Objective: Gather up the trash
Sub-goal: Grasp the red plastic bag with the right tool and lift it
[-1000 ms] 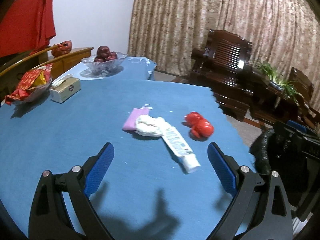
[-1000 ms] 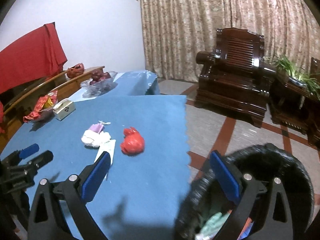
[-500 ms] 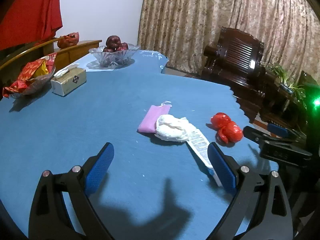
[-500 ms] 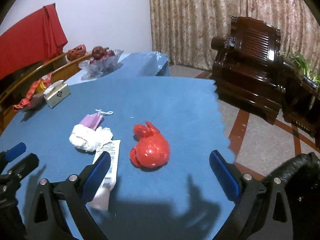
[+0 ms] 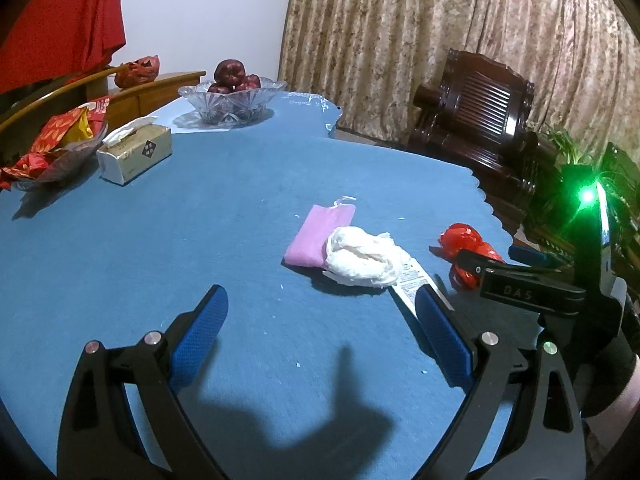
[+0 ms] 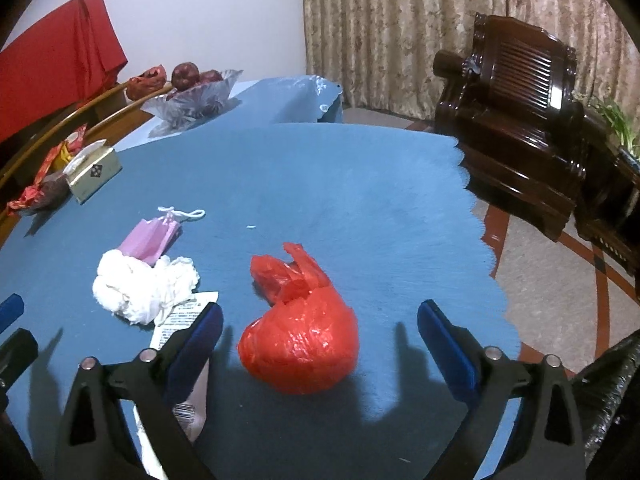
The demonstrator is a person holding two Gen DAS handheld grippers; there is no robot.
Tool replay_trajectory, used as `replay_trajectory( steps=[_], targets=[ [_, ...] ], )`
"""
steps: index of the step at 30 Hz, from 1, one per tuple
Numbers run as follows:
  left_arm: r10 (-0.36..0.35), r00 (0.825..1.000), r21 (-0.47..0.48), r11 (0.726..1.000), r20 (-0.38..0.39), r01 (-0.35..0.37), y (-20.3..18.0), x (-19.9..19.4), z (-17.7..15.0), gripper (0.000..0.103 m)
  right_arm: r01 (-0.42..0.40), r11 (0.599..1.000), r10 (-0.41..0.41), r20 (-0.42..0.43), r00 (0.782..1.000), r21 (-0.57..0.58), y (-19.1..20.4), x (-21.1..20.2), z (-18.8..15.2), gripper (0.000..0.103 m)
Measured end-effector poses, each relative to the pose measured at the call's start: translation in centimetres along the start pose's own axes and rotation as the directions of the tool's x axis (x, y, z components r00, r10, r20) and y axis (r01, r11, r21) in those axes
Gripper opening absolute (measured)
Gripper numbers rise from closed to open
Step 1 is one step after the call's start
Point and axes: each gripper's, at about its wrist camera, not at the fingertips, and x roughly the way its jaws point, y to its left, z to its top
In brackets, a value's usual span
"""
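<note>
Blue cloth [image 6: 340, 184] covers a table on which a red bag [image 6: 300, 340] is seen between the spread fingers of the right gripper [image 6: 320, 340]. Left of the bag lie a white wad [image 6: 140, 288], a tube [image 6: 184, 360] and a pink pouch [image 6: 154, 236]. The left gripper [image 5: 320, 332], fingers apart, is held empty near the wad.

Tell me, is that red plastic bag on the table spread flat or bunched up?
Bunched up. The red plastic bag sits as a rounded crumpled lump, its handles sticking up at the back.
</note>
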Motion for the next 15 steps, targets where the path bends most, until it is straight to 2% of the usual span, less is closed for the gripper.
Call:
replay_trajectory(
  steps=[7,10,12,15],
  targets=[
    [-0.008,1.0,0.005,1.0,-0.005,0.008,-0.4,0.1,0.1,0.092,-0.031,0.999,0.031,-0.029,0.999,-0.008,0.3,0.5,0.1,0.073],
    [-0.012,1.0,0.006,1.0,-0.004,0.012,-0.7,0.1,0.1,0.092,-0.046,0.999,0.046,-0.043,0.998,-0.006,0.3,0.6,-0.1,0.061],
    [-0.013,1.0,0.009,1.0,-0.004,0.013,-1.0,0.0,0.1,0.092,-0.051,0.999,0.051,-0.048,0.998,-0.005,0.2,0.5,-0.2,0.049],
    [-0.013,1.0,0.012,1.0,-0.005,0.013,-1.3,-0.1,0.1,0.092,-0.065,0.998,0.065,-0.047,0.997,-0.001,0.1,0.2,-0.3,0.046]
  ],
)
